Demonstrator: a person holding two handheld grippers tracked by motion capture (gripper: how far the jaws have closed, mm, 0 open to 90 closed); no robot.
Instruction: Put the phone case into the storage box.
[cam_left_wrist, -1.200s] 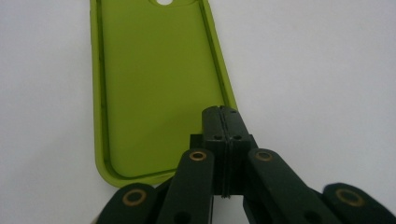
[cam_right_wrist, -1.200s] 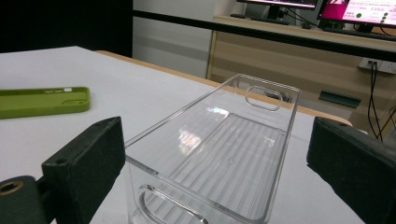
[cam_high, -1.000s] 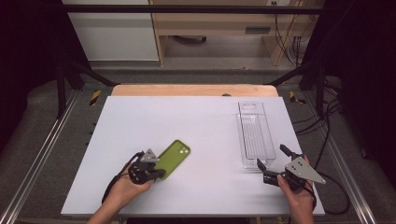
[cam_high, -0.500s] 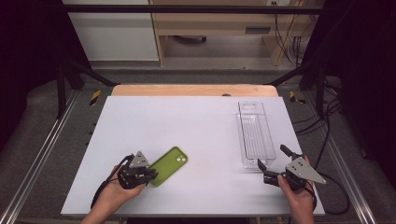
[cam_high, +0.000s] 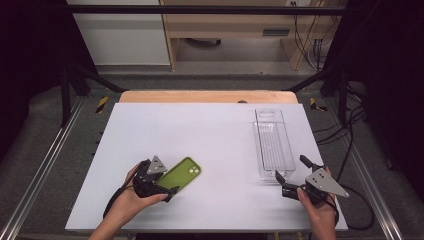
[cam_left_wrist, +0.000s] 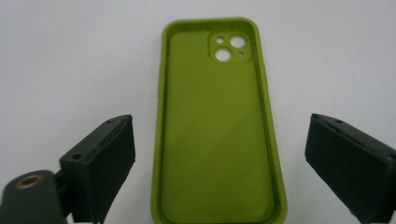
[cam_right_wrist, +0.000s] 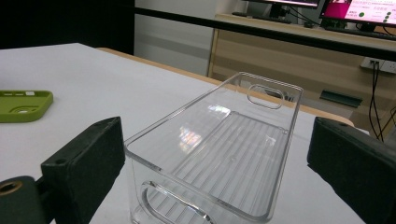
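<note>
A green phone case (cam_high: 184, 171) lies flat on the white table (cam_high: 200, 125), hollow side up and camera cutout pointing away from me. My left gripper (cam_high: 167, 181) is open at its near end. In the left gripper view the case (cam_left_wrist: 217, 130) lies between the jaws of that gripper (cam_left_wrist: 220, 140), with a gap on each side. My right gripper (cam_high: 290, 167) is open at the near end of a clear plastic bin (cam_high: 272, 147). In the right gripper view, this gripper (cam_right_wrist: 217, 135) has its jaws on either side of the bin's near wall (cam_right_wrist: 196, 186), with nothing in the bin.
The bin stands lengthwise at the table's right, close to the right edge. A wooden strip (cam_high: 207, 96) borders the table's far side. Cables (cam_high: 357, 125) trail on the floor at right. A wide bare stretch of table separates case and bin.
The left gripper and the green case have shifted slightly toward the near left of the table. The right gripper has hardly moved.
</note>
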